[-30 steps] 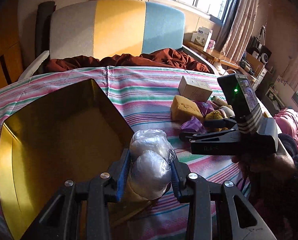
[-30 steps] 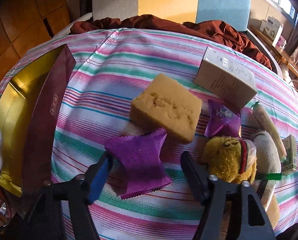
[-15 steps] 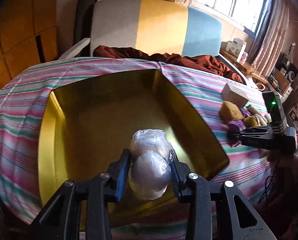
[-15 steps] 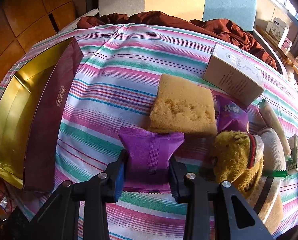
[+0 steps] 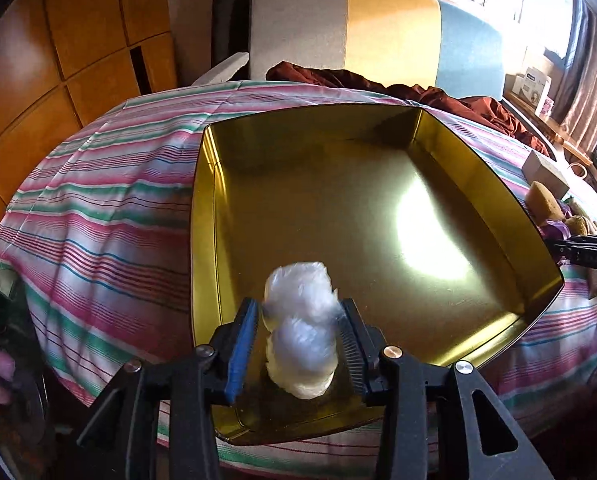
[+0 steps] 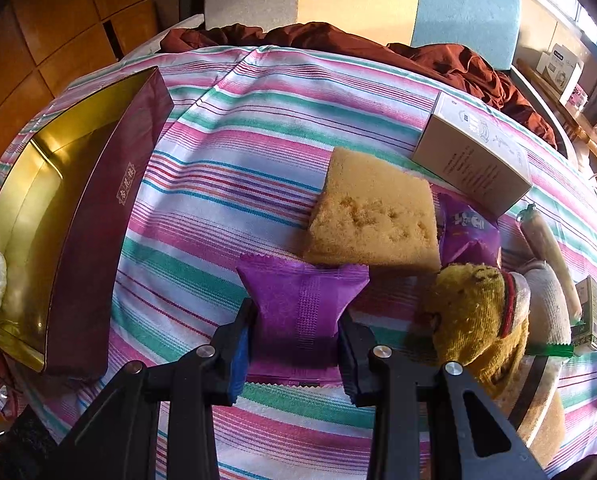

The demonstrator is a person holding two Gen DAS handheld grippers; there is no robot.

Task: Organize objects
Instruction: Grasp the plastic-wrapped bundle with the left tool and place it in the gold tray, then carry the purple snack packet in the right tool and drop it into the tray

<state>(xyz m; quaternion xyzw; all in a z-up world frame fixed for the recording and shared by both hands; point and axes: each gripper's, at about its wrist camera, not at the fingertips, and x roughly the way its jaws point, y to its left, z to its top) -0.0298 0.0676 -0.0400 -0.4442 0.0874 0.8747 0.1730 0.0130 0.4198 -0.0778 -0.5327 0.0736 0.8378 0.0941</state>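
Left wrist view: since a second ago the left hand-held gripper (image 5: 300,332) has travelled over the gold tin (image 5: 498,200); its jaws are opening, the plastic-wrapped bundle (image 5: 300,320) between them. Right wrist view alone shows the right hand-held gripper (image 6: 296,332), now clamped on the purple packet (image 6: 298,296) beside the tin, whose maroon wall bears unreadable characters.

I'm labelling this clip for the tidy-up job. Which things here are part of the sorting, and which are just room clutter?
Part of the job:
- plastic-wrapped bundle, between the opening jaws of the left gripper, over the gold tin
- purple packet, clamped in the right gripper
- sponge, white carton, plush toy

Lying about:
- brown blanket
- headboard
- boxes on the windowsill
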